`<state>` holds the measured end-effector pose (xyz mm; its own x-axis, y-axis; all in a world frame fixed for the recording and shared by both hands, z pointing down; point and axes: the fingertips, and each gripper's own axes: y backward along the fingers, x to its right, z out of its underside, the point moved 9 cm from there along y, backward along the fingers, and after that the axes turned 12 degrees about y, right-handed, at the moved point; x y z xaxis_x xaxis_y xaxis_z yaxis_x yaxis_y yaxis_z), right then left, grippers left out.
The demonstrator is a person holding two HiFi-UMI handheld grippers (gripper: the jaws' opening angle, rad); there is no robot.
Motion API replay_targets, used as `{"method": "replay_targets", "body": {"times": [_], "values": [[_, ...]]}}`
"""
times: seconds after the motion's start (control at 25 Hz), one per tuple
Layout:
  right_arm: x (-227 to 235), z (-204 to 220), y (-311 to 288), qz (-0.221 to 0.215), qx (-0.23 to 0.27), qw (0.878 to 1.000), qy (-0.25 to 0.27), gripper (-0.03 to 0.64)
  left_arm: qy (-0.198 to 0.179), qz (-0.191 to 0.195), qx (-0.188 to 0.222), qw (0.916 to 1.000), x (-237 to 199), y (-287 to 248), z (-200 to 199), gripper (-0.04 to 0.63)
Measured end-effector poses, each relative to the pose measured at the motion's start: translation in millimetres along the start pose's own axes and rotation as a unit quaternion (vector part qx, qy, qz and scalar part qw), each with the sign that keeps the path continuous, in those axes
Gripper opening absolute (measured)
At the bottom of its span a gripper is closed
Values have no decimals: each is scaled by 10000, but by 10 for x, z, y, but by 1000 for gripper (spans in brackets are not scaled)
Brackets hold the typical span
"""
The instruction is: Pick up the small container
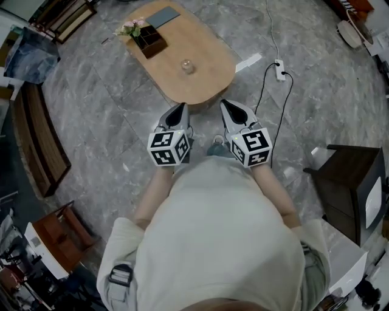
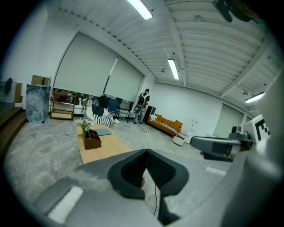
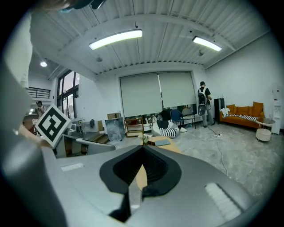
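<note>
The small container [image 1: 187, 65] is a clear little jar standing near the front end of the oval wooden table [image 1: 200, 85]. My left gripper [image 1: 179, 108] and right gripper [image 1: 226, 104] are held side by side just short of the table's near edge, both pointing at it. Each has its jaws together with nothing between them. In the left gripper view the shut left gripper [image 2: 146, 150] covers the near table, and the jar is hidden. The right gripper view shows the shut right gripper [image 3: 143, 147] the same way, jar out of sight.
A brown organiser box with flowers [image 1: 148, 37] and a grey-blue flat pad [image 1: 164, 16] sit at the table's far end. A power strip with black cable [image 1: 279, 70] lies on the floor at right. A dark cabinet [image 1: 349, 182] stands right, a bench [image 1: 36, 143] left.
</note>
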<state>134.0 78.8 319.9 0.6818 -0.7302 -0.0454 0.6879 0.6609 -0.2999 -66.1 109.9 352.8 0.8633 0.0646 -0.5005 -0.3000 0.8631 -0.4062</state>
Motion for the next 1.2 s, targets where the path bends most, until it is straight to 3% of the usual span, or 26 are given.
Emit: {"method": "replay_targets", "body": {"times": [0.52, 0.76, 1.2], "values": [[963, -78, -604, -756, 143, 9970, 119, -2, 283, -599, 316, 9973, 99, -829, -156, 2], [1096, 33, -758, -1046, -24, 9944, -128, -2, 369, -857, 265, 9953, 73, -968, -167, 2], [1175, 257, -1211, -1066, -327, 9927, -470, -2, 566, -1111, -124, 9921, -449, -1376, -43, 3]]}}
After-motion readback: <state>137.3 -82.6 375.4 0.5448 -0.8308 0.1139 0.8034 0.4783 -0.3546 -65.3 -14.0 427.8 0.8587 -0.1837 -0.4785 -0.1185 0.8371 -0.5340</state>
